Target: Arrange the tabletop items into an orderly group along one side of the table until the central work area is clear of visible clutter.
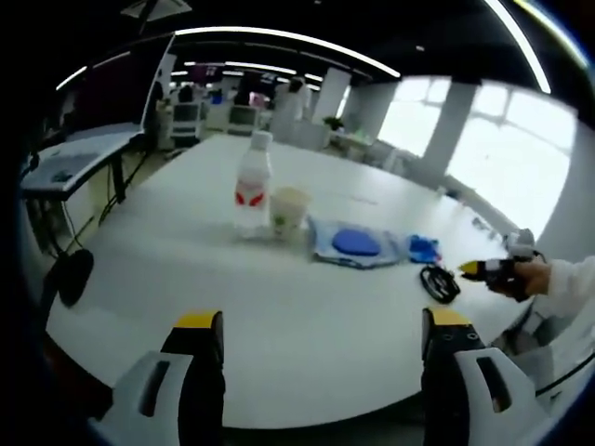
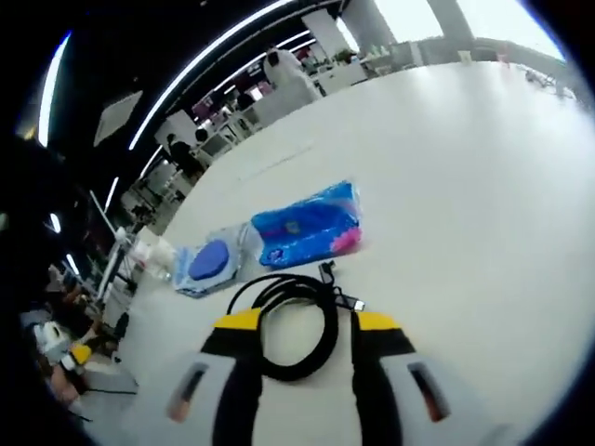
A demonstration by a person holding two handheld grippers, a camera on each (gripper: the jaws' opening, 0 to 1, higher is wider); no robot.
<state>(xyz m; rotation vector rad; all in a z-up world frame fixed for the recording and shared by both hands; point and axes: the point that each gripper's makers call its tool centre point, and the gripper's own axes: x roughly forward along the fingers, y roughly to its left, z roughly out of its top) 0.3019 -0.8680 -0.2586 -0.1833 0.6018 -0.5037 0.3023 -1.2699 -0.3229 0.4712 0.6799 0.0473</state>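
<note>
Two claws agape | right claw (image 2: 302, 325) over cable coil (image 2: 290, 321) | bottle (image 1: 253, 182) upright

A desk with a monitor (image 1: 112, 98) is standing at ten o'clock in the left gripper view. Bright windows (image 1: 483, 139) are glowing at two o'clock; ceiling light strips (image 1: 279, 37) are running at twelve.

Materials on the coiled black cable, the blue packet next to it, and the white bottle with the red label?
Coiled black cable: looks like rubber or PVC sheath, slightly glossy, bends in loose loops.
Blue packet: probably thin plastic film; shiny, crinkled highlights.
White bottle with the red label: likely plastic, translucent to milky body with white cap; too small to be sure.
</note>
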